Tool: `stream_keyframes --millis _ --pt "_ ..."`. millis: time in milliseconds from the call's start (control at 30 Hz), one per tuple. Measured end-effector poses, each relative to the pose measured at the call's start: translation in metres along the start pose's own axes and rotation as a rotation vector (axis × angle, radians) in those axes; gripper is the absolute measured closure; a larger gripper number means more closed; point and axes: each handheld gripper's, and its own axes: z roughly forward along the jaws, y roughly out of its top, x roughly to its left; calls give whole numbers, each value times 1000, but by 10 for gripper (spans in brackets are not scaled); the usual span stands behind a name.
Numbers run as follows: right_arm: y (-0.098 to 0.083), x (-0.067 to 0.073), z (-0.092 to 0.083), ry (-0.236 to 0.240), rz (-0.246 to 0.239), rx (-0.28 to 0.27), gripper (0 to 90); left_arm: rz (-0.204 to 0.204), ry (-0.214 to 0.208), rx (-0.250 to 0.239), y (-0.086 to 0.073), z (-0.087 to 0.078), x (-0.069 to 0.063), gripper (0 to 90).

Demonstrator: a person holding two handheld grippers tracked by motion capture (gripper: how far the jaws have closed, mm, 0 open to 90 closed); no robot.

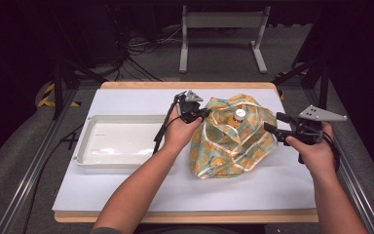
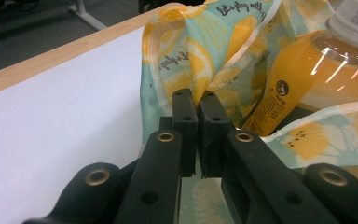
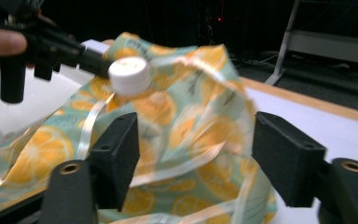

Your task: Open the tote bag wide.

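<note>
Bench (image 1: 126, 195): wood-edged top under a white sheet; it carries a tray, a bag and both grippers.

Tray (image 1: 85, 141): white, shallow, rectangular, on the left half of the sheet, just beside the left hand.

Bag (image 1: 224, 146): soft plastic, teal with orange-slice print and pale trim, slumped on the sheet right of centre, its top edge lifted at the left. In the left gripper view (image 2: 168, 60) printed lettering runs along the fabric. In the right gripper view (image 3: 182, 116) the bag stands just beyond the jaws.

Bottle (image 1: 240, 115): white cap poking up through the bag's mouth. Left gripper view shows its body (image 2: 326, 74) holding orange liquid, with a label, tilted inside the bag. Cap also seen in the right gripper view (image 3: 129, 74).

Left gripper (image 1: 202, 113): black, held in the left hand (image 1: 177, 134), at the bag's upper left edge. Jaws clenched on a fold of the bag's rim, seen close in its own view (image 2: 199, 107).

Right gripper (image 1: 275, 123): black with a grey plate, held in the right hand (image 1: 314, 151), just beside the bag's right side. Jaws spread wide, grasping nothing, the bag between and beyond them in its own view (image 3: 196, 154); contact cannot be told.
</note>
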Motion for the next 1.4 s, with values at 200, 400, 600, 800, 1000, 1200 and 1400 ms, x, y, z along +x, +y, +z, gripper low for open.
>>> stream_keyframes --millis 200,400,600,800,1000,1200,1400 --pt "-17 13 5 33 -10 37 271 4 -13 -5 0 -4 -1 871" --pt "-31 14 14 61 -10 54 236 10 -16 -12 -1 -7 -1 869" --pt "-45 6 27 125 36 50 270 11 -21 -11 -2 -8 -1 869" --pt "-53 1 36 156 50 53 289 14 -21 -9 -2 -9 -2 864" --pt "-50 1 46 197 42 32 318 15 -22 -7 -2 -9 -3 862" --pt "-50 0 53 217 45 38 373 14 -26 2 -3 -8 -5 853" --pt "-47 -2 55 221 61 -19 457 17 -20 2 -2 -11 -5 853"
